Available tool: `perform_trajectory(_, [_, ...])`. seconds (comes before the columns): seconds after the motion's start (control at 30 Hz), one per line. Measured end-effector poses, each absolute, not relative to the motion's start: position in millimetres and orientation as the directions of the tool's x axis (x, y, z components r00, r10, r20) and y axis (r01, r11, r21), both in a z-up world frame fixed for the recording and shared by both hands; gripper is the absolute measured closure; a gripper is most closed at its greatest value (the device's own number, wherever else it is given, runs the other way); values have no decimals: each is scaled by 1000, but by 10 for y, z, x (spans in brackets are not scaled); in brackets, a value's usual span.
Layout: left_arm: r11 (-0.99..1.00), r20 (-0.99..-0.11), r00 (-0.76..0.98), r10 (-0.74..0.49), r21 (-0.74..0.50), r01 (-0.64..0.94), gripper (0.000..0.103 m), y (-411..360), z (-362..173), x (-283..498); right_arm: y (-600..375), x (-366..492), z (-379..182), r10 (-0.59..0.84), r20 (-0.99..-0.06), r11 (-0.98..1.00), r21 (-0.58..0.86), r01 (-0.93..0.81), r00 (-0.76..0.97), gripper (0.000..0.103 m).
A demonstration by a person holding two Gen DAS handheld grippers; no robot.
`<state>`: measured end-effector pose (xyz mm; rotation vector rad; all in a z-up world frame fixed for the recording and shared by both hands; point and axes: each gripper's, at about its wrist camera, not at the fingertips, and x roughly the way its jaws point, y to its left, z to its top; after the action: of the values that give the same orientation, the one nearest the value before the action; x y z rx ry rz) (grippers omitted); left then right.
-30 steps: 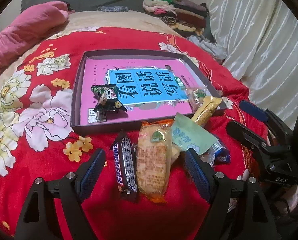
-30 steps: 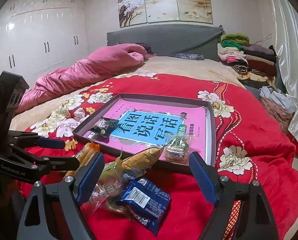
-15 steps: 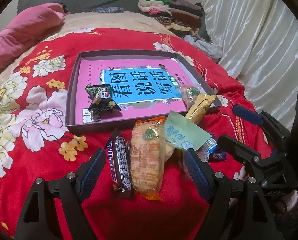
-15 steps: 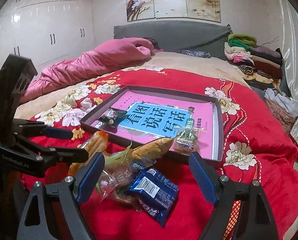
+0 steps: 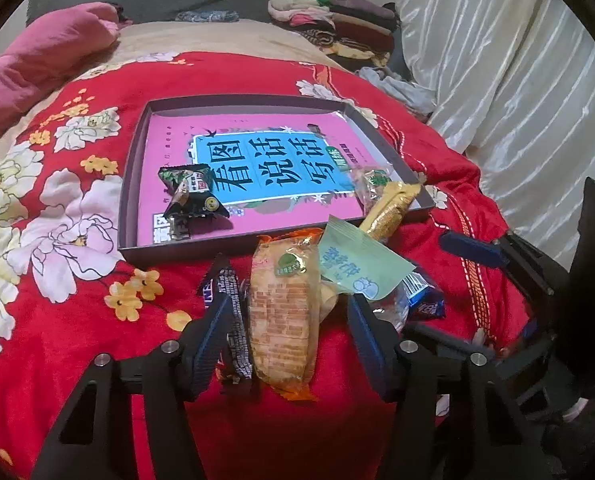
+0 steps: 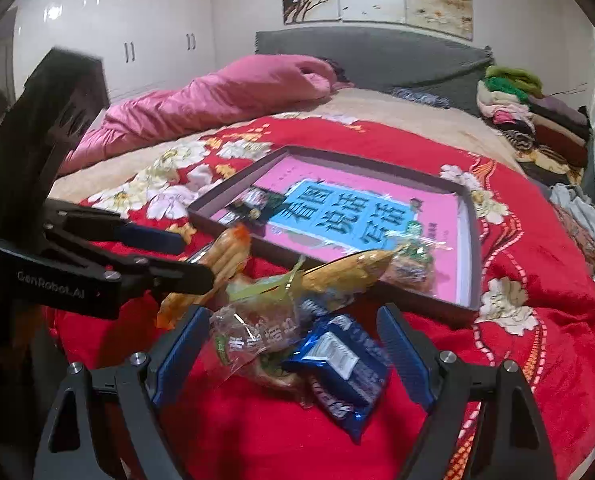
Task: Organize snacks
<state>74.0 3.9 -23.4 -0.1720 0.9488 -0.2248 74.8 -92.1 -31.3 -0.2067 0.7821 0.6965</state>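
On the bed, the left gripper has just been closing its fingers around a dark bar and an orange pastry pack near the tray; both could lift together. The right gripper hangs wide, empty, over a crinkled blue packet.

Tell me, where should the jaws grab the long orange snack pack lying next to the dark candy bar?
Probably across the middle of the orange snack pack, squeezing its two long sides. It lies lengthways, pointing away from the left gripper, so coming down from the near end fits. Its jaws have just been closing around it, but the dark candy bar sits inside them too, tight against the left finger, and may get pinched along.
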Motion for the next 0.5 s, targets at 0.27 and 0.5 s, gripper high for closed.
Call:
perform_trajectory(0.27, [960,-788,551,-275,-254,116,44,21,-272,769,-789,709,-384,501,-725,734,67,-676,472,17])
perform_trajectory(0.5, [961,-798,539,-270,-258,98,44,54,-343,821,-707,680,-433,504,-734,712,55,-700,455,17])
